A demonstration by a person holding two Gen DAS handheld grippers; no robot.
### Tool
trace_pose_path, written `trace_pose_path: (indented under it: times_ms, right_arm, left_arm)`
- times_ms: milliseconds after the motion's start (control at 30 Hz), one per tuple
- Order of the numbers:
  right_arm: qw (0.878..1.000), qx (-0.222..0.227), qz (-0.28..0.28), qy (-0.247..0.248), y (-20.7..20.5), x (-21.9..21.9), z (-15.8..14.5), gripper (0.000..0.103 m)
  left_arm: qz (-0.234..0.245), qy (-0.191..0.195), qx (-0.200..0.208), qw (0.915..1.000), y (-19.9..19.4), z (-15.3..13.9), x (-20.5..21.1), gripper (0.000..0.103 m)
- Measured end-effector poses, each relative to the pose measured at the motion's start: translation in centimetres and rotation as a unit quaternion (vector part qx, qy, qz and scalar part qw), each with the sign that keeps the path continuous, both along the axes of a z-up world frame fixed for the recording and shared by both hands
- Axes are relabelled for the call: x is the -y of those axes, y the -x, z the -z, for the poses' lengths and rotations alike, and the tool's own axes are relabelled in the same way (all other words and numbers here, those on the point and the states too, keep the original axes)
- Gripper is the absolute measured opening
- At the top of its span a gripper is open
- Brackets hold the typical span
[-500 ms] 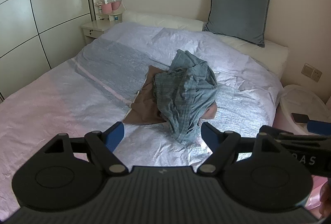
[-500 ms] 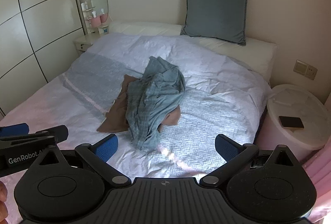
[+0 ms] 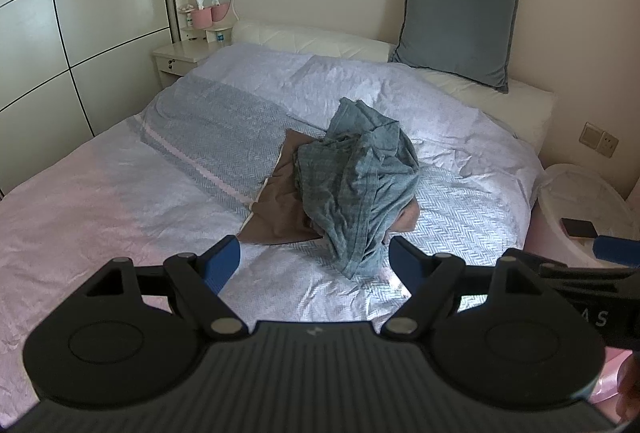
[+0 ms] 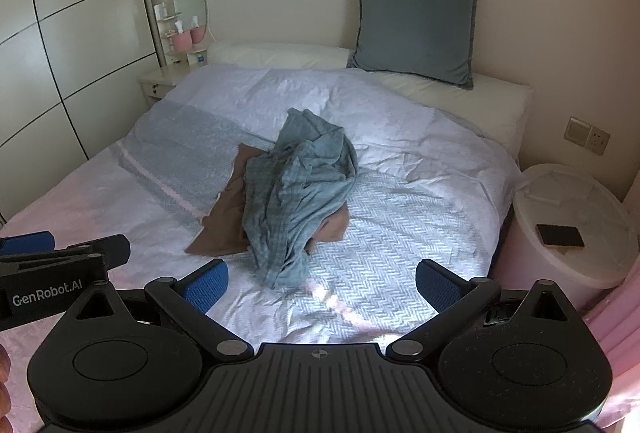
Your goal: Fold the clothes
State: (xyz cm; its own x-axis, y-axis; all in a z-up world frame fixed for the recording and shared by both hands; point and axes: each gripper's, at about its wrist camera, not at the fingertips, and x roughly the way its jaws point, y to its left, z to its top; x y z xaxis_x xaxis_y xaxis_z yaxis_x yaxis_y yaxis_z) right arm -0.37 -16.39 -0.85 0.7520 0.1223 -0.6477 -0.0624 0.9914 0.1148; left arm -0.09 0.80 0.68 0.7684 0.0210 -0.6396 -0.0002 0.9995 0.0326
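A crumpled blue-grey garment (image 3: 356, 189) (image 4: 296, 189) lies heaped on a flat brown garment (image 3: 280, 201) (image 4: 224, 229) in the middle of the bed. My left gripper (image 3: 314, 263) is open and empty, held above the bed just short of the heap's near end. My right gripper (image 4: 320, 285) is open and empty, also short of the heap. Each gripper shows at the edge of the other's view: the right one (image 3: 616, 249) and the left one (image 4: 28, 243).
The bed (image 3: 120, 201) has a pale quilt with a grey herringbone band. A grey cushion (image 3: 456, 21) leans on the wall above white pillows. A nightstand (image 3: 180, 57) with an oval mirror stands far left. A white round table (image 4: 568, 225) with a dark phone stands right.
Both grippers have shifted very slightly; the clothes have not moved.
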Motion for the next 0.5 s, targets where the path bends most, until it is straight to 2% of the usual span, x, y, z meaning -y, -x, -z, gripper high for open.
trace_pose_path:
  times_ms: [500]
  right_arm:
    - [1.0, 0.009, 0.003, 0.007, 0.0, -1.7, -0.5, 0.102]
  left_arm:
    - [0.003, 0.0, 0.005, 1.0, -0.2, -0.5, -1.5, 0.079]
